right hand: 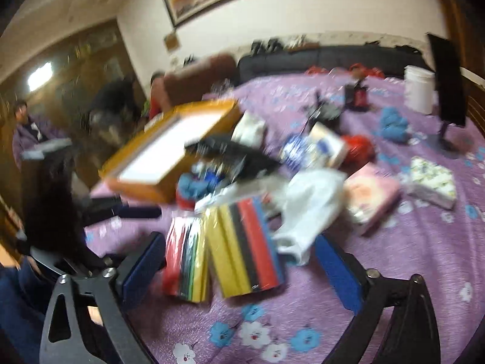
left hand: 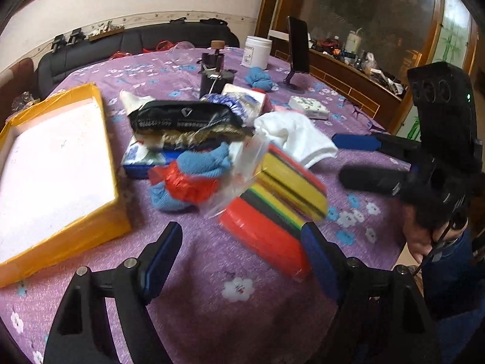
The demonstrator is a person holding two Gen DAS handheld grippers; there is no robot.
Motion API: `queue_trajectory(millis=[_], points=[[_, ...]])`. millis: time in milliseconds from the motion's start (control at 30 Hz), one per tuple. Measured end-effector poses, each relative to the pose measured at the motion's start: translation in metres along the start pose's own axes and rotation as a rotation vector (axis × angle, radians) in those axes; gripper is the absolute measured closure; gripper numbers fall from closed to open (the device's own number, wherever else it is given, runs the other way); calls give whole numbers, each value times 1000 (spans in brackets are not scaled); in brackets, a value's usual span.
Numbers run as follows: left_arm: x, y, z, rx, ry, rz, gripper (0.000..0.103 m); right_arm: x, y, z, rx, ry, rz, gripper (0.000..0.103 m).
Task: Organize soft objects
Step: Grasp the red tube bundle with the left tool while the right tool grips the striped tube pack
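Two packs of striped sponges [left hand: 282, 200] lie in clear wrap on the purple flowered cloth, also in the right wrist view [right hand: 242, 242]. Behind them sits a pile: a blue towel with a red bag [left hand: 194, 176], a black pouch [left hand: 182, 118], a white cloth [left hand: 297, 136], tissue packs. An open yellow box [left hand: 57, 170] lies at the left, also in the right wrist view [right hand: 172, 151]. My left gripper [left hand: 239, 251] is open and empty just before the sponges. My right gripper [right hand: 239, 261] is open, its fingers either side of the sponge packs; it also shows in the left wrist view [left hand: 360, 157].
A white jar [left hand: 257, 51], a phone on a stand [left hand: 298, 48], a dark bottle [left hand: 212, 72] and another blue towel [left hand: 257, 79] stand at the back. A pink pack [right hand: 369, 194] and a flowered tissue pack [right hand: 433, 182] lie at the right. People sit beyond the table [right hand: 27, 127].
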State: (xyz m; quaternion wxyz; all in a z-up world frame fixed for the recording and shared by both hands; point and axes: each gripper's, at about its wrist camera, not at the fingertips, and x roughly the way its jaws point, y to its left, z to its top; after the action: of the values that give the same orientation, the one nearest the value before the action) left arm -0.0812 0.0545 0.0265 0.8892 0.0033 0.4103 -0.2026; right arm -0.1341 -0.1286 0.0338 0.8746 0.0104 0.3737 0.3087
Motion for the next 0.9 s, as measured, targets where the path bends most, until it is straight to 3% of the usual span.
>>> queue_trajectory(millis=[100, 233, 267, 300, 367, 600, 767, 800, 900], points=[[-3, 5, -5, -10, 6, 6, 23, 22, -5, -1, 11, 75, -10, 21], [-3, 7, -11, -28, 13, -18, 23, 39, -9, 4, 32, 136, -35, 22], [-3, 7, -11, -29, 13, -21, 23, 41, -7, 4, 20, 143, -40, 31], [-4, 6, -12, -30, 13, -26, 23, 43, -4, 3, 5, 147, -39, 46], [-5, 4, -12, -35, 16, -32, 23, 45, -4, 3, 1, 158, -76, 52], [7, -6, -9, -89, 63, -126, 23, 13, -35, 2, 106, 54, -94, 53], [31, -22, 1, -90, 111, -108, 23, -5, -41, -4, 115, 11, -74, 53], [38, -25, 5, -92, 117, -94, 25, -6, -41, -6, 115, 9, -70, 53], [46, -32, 12, -72, 118, -47, 57, -8, -41, -9, 115, 16, -78, 51]])
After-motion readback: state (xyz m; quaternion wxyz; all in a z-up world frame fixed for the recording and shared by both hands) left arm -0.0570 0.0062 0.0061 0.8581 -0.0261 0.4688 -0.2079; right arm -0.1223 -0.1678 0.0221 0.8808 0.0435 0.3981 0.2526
